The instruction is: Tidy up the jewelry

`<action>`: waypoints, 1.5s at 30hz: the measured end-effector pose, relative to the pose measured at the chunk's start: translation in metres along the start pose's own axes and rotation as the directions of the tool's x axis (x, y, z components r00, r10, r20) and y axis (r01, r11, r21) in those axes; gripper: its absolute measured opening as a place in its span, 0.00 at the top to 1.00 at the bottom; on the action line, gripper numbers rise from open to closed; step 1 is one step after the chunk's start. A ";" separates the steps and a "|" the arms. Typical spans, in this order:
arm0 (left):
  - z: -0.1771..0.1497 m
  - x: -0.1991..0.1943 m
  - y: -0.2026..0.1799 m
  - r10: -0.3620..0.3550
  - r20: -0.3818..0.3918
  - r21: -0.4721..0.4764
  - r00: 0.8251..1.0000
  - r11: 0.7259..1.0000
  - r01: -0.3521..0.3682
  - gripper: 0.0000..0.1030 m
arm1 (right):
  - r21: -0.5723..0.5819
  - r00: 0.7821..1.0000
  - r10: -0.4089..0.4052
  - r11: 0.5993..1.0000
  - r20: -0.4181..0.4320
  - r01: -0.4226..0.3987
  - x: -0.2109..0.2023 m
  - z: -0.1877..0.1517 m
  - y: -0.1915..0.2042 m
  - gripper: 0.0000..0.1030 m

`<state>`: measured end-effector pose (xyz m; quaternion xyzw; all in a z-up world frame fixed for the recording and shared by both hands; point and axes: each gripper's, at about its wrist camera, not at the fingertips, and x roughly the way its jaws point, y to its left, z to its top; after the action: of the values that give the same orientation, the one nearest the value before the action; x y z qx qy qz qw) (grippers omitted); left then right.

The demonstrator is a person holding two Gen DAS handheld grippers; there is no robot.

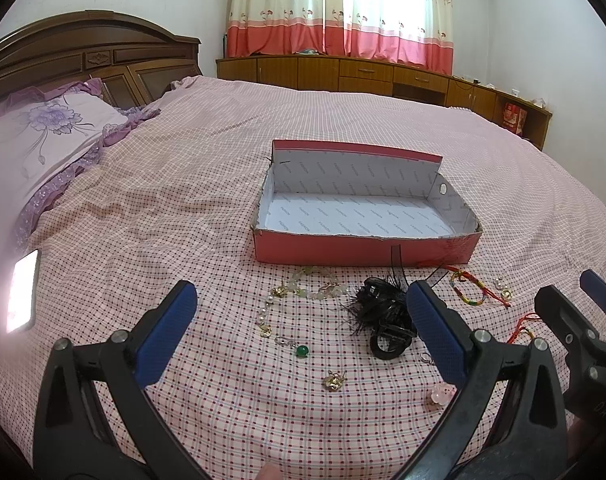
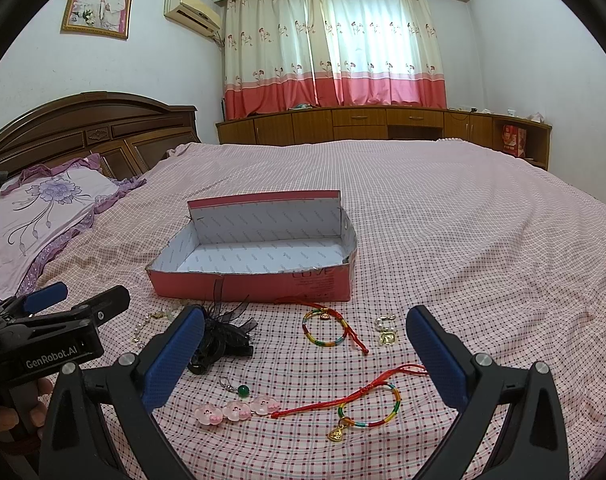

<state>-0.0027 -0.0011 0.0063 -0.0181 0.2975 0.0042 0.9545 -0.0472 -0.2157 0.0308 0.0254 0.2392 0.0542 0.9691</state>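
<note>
Pink charms right view only | phone left only

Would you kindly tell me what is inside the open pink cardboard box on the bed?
The pink cardboard box shows only its bare white printed lining; no jewelry is visible. The strip of floor behind its front wall is hidden.

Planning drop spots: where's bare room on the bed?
Free: inside the open pink cardboard box; checked bedspread right of it; sheet between phone and box. Crowded: strip before the box, around the black feather hair clip.
</note>
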 end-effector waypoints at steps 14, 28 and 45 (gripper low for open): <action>0.000 0.000 0.000 0.000 0.001 0.001 1.000 1.000 0.000 0.05 | 0.000 1.000 0.000 1.000 -0.001 0.000 0.001 0.000 0.000 0.00; 0.001 0.005 -0.002 -0.012 -0.020 0.002 1.000 1.000 0.012 0.05 | 0.000 1.000 -0.009 1.000 -0.007 0.009 -0.001 0.000 -0.004 0.00; -0.008 0.050 -0.043 -0.111 -0.141 0.046 0.984 0.992 0.119 0.05 | 0.079 0.996 -0.074 0.994 -0.043 0.077 0.007 -0.010 -0.054 0.00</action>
<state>0.0348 -0.0440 -0.0272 -0.0097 0.3613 -0.0602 0.9304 -0.0410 -0.2684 0.0143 0.0545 0.2611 0.0085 0.9637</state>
